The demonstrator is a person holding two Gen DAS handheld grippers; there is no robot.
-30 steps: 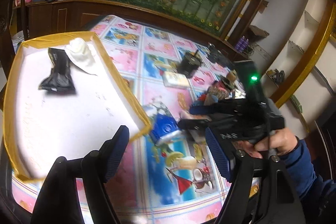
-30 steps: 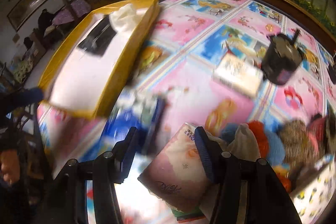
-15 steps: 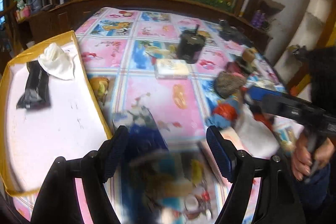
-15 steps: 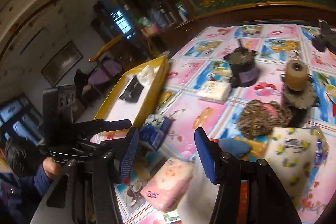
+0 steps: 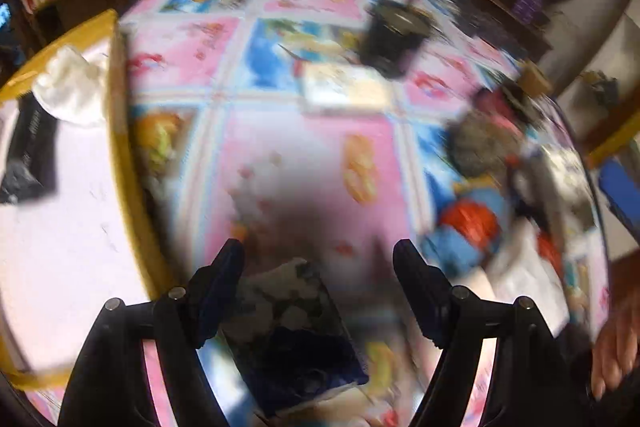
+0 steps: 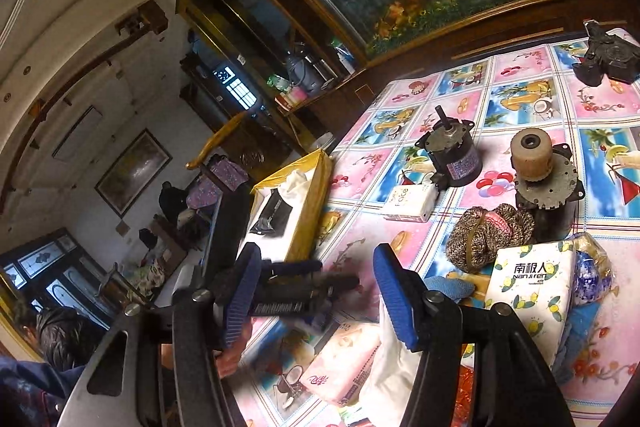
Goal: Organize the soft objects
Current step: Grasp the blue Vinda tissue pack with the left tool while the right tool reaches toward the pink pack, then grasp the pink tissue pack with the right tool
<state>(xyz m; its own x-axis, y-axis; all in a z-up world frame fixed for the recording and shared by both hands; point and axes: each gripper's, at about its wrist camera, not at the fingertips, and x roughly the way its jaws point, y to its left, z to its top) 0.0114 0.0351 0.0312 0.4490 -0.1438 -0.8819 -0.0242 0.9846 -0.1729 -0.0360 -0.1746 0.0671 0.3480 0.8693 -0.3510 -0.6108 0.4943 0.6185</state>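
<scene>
The left gripper (image 5: 318, 263) hangs open-jawed over the dark blue floral tissue pack (image 5: 296, 331), which lies loose between its fingers just beside the yellow-rimmed white tray (image 5: 120, 131); closing off-centre could squeeze the soft pack sideways. A second ago that pack lay farther ahead by the tray's corner. The right gripper (image 6: 316, 287), empty with jaws opening, now faces the room instead of the pink tissue pack (image 6: 340, 367).

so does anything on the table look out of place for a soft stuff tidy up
Yes: among the tissue packs and yarn sit hard metal parts, namely a black motor and a geared motor with a roller beside the yarn ball. A third dark part lies at the far edge.
</scene>
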